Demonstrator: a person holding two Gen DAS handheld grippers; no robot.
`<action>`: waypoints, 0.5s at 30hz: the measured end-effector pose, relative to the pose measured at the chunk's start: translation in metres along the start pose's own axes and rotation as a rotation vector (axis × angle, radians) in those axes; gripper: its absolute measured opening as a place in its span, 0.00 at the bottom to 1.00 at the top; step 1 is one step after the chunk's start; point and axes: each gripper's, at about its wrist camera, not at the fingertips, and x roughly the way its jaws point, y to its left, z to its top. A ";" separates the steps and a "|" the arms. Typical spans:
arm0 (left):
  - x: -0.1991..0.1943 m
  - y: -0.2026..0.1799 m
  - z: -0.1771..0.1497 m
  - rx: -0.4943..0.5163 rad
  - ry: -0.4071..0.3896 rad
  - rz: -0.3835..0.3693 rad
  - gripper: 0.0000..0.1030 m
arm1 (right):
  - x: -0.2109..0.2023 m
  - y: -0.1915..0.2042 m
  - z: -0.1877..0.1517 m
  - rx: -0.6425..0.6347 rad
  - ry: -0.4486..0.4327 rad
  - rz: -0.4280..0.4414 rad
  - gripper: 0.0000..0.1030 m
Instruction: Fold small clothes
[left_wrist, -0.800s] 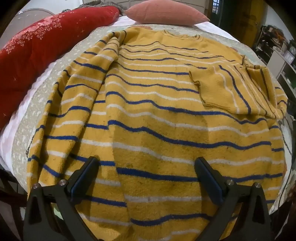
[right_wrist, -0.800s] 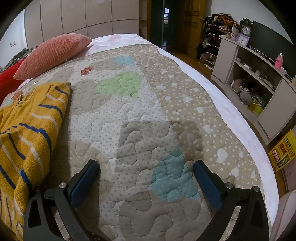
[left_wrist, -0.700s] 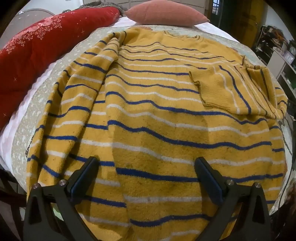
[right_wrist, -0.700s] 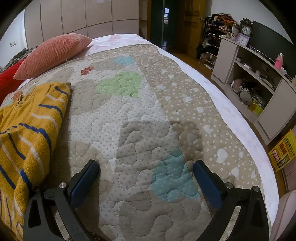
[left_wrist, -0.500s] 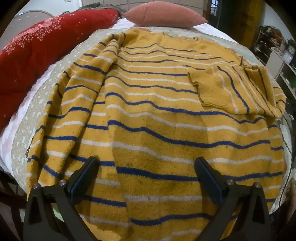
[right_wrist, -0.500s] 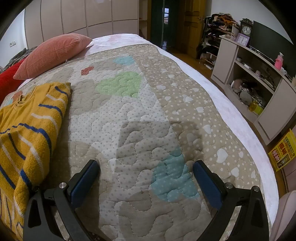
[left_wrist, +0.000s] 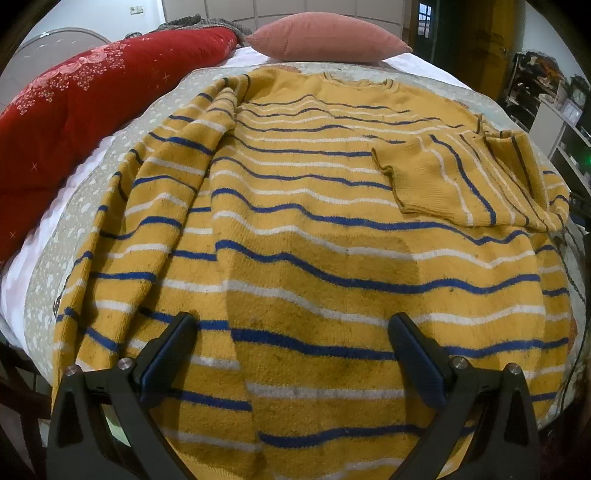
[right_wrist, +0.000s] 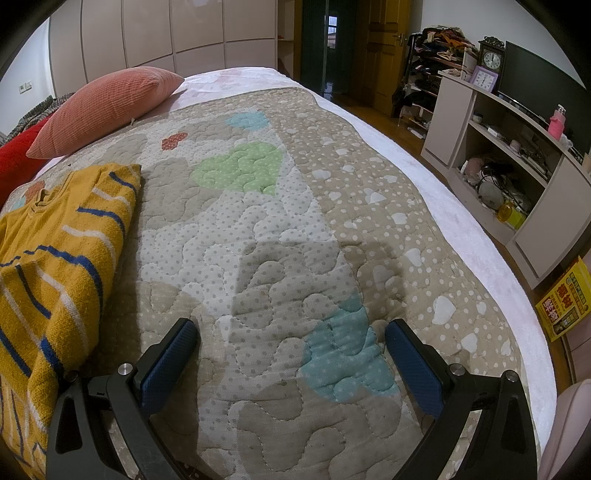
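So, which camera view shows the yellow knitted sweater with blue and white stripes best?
The left wrist view. There the yellow knitted sweater with blue and white stripes fills the picture, spread on the bed, one sleeve folded across its body. The right wrist view shows only its edge at the left, beside the quilted bedcover.

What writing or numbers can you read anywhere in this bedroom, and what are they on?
Yellow box on the floor beside the bed: large red Chinese characters, too blurred to read.
Dark clock and purple clock on the shelf unit: dial numbers too small to read.
Striped sweater: no writing visible.
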 end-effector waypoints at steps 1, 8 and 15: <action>0.001 0.001 0.000 0.005 0.001 0.001 1.00 | 0.000 0.000 0.000 0.000 0.000 0.000 1.00; 0.002 0.002 -0.005 0.010 -0.018 0.004 1.00 | 0.000 0.000 0.000 0.000 0.000 0.000 1.00; 0.001 0.002 -0.005 0.010 -0.024 0.004 1.00 | 0.000 0.000 0.000 0.000 0.000 0.000 1.00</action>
